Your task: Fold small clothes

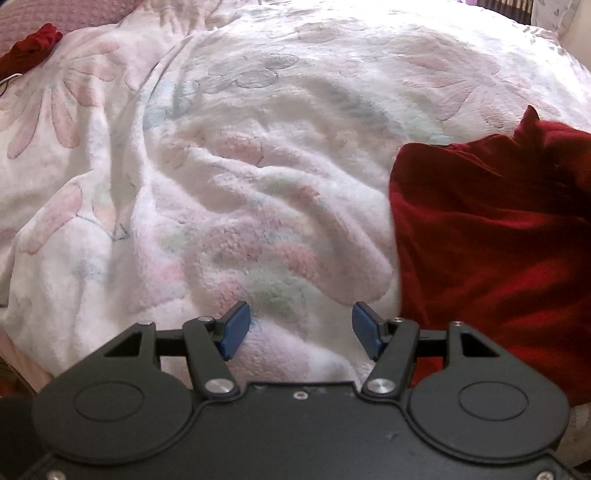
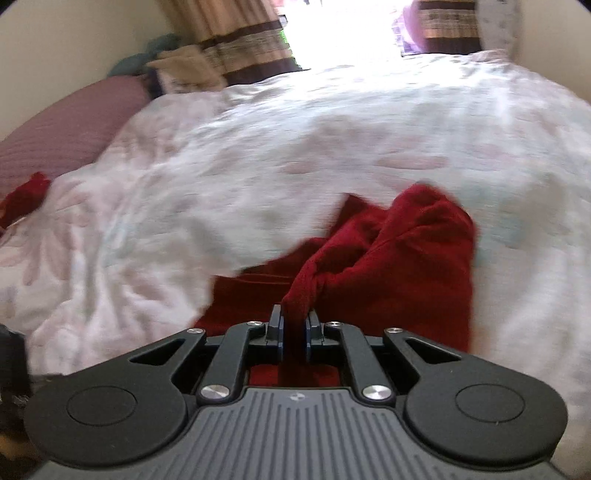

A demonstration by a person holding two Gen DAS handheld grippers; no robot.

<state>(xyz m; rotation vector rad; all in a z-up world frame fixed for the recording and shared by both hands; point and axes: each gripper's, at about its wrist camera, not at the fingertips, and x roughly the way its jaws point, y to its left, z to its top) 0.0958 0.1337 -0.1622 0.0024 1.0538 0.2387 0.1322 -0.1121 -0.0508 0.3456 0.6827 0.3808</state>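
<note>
A dark red garment (image 2: 399, 266) lies crumpled on a white floral fleece blanket (image 2: 258, 155). My right gripper (image 2: 294, 330) is shut on a bunched edge of it and holds that edge up off the blanket. The same garment shows at the right of the left wrist view (image 1: 491, 236). My left gripper (image 1: 300, 326) is open and empty, with blue pads (image 1: 234, 328), low over the blanket (image 1: 258, 166) just left of the garment. A second red cloth item (image 1: 31, 48) lies at the far left; it also shows in the right wrist view (image 2: 24, 199).
A mauve pillow (image 2: 62, 125) lies along the bed's left side, also seen in the left wrist view (image 1: 55, 14). Striped curtains (image 2: 236, 40) and a bright window (image 2: 343, 29) stand beyond the bed. Folded teal and beige cloths (image 2: 173, 62) sit by the wall.
</note>
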